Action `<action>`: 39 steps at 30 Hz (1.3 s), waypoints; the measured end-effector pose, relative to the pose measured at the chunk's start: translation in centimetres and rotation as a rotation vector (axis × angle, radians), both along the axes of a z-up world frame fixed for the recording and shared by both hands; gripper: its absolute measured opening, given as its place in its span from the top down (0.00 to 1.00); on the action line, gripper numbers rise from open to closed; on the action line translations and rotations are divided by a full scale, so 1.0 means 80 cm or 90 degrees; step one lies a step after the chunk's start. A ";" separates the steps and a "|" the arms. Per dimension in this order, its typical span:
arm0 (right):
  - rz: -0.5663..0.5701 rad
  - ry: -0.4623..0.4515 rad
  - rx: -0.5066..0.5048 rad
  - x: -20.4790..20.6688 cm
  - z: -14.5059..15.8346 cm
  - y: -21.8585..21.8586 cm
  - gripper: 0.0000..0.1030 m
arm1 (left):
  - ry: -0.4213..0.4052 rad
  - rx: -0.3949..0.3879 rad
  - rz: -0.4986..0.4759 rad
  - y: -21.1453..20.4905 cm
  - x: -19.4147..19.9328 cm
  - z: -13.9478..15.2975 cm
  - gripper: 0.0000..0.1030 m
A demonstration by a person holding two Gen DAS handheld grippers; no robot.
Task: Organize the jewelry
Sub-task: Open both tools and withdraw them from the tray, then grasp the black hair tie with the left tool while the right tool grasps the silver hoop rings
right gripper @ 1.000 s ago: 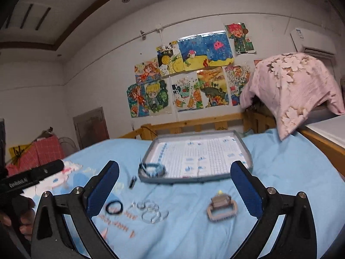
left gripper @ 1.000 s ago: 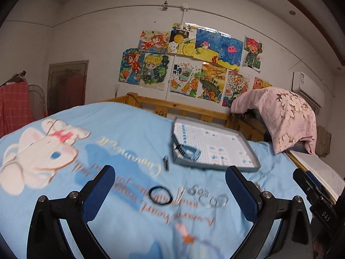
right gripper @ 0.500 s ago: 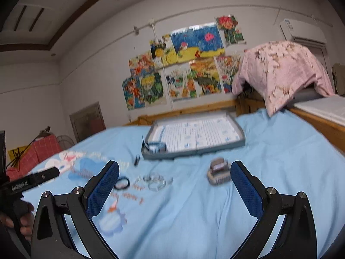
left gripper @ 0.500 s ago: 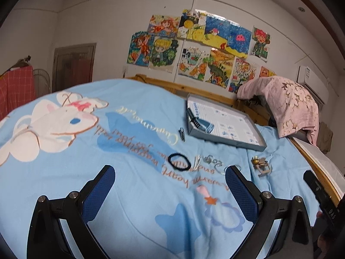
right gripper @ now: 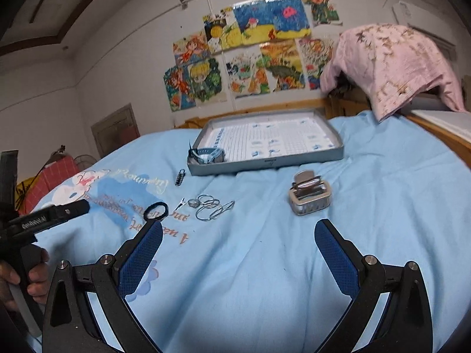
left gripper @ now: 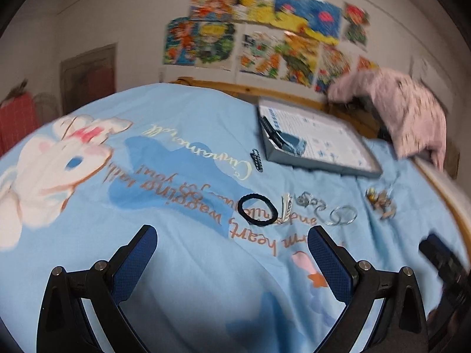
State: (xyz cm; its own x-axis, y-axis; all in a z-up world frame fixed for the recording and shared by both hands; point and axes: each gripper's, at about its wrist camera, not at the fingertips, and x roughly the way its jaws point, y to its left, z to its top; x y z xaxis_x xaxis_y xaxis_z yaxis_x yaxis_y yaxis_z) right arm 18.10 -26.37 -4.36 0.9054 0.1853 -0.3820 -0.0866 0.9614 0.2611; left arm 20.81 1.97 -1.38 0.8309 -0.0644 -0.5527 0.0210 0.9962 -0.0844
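On the blue bedspread, both the left gripper and right gripper hover spread and empty, so pick one piece, say the near silver clasp box, and approach squarely before carrying it to the far tray.

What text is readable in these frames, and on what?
"Cinnamoroll", cursive, upside down to the camera: light blue cartoon bedsheet; probable reading, blurred.
"warm heart", orange script, upside down: same bedsheet; partly legible, the remaining script lines are too blurred to read.
White lettering along the black left gripper body in the right wrist view: upside down, too blurred to read.
Grey shallow tray with printed grid liner: marks too small to read.
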 end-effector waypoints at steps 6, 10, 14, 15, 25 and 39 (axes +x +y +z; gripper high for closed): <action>0.049 0.052 -0.042 0.061 -0.013 0.005 0.02 | 0.016 0.042 -0.086 -0.022 0.045 -0.012 0.09; 0.048 0.102 -0.018 0.090 -0.039 0.002 0.02 | 0.047 0.025 -0.110 -0.030 0.073 -0.029 0.27; 0.071 0.090 -0.026 0.094 -0.040 0.012 0.04 | 0.087 -0.001 -0.117 -0.030 0.098 -0.050 0.39; 0.077 0.081 -0.036 0.096 -0.038 0.017 0.09 | 0.095 -0.007 -0.114 -0.029 0.105 -0.053 0.41; 0.174 0.097 -0.102 0.161 -0.047 0.074 0.54 | 0.140 -0.039 -0.090 -0.017 0.139 -0.086 0.48; 0.193 0.142 -0.110 0.186 -0.066 0.096 0.61 | 0.095 -0.058 -0.099 -0.020 0.132 -0.103 0.87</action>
State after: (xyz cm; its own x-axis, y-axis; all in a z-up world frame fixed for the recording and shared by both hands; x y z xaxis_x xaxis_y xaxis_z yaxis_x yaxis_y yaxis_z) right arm 33.01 -18.71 -9.61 0.7111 0.3460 -0.6121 -0.3314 0.9327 0.1423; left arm 31.36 0.41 -9.60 0.7162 -0.2398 -0.6554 0.1539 0.9703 -0.1868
